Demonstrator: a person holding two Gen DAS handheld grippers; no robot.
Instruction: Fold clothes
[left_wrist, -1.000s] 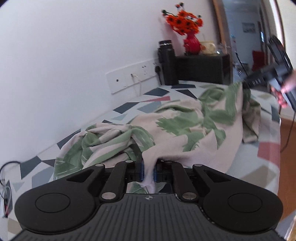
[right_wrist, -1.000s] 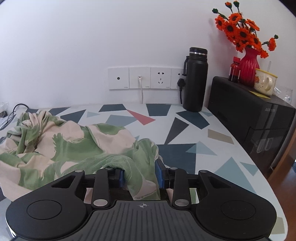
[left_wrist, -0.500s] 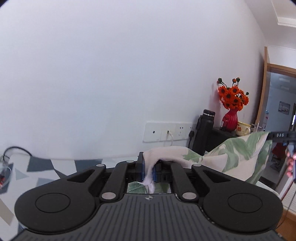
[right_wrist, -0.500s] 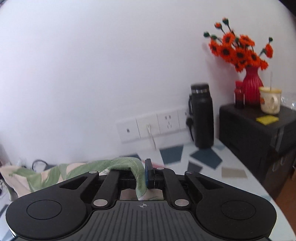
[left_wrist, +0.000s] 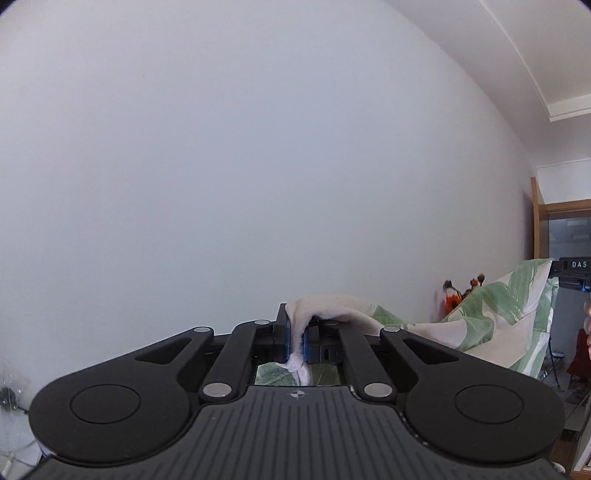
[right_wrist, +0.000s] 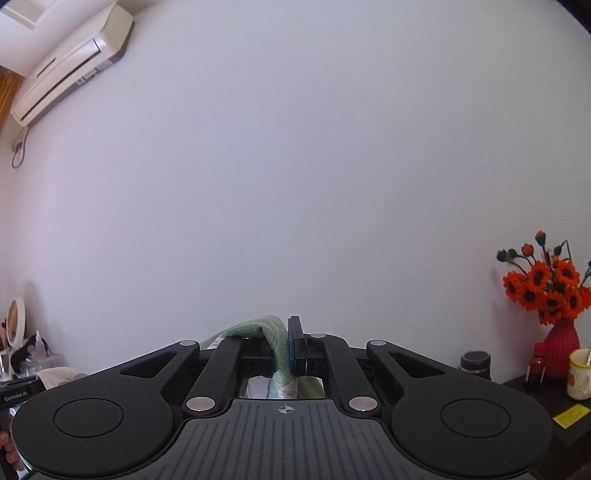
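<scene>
Garment: cream cotton garment with green leaf print (left_wrist: 491, 314), lifted off the counter, hanging stretched between both grippers.
Left gripper (left_wrist: 295, 343): fingers clamped on a cream edge.
Right gripper (right_wrist: 286, 350): fingers clamped on a green fold; a second ago apart.
Change: counter gone from both views; wall fills them.
Meaning: probably ready for spreading.
</scene>
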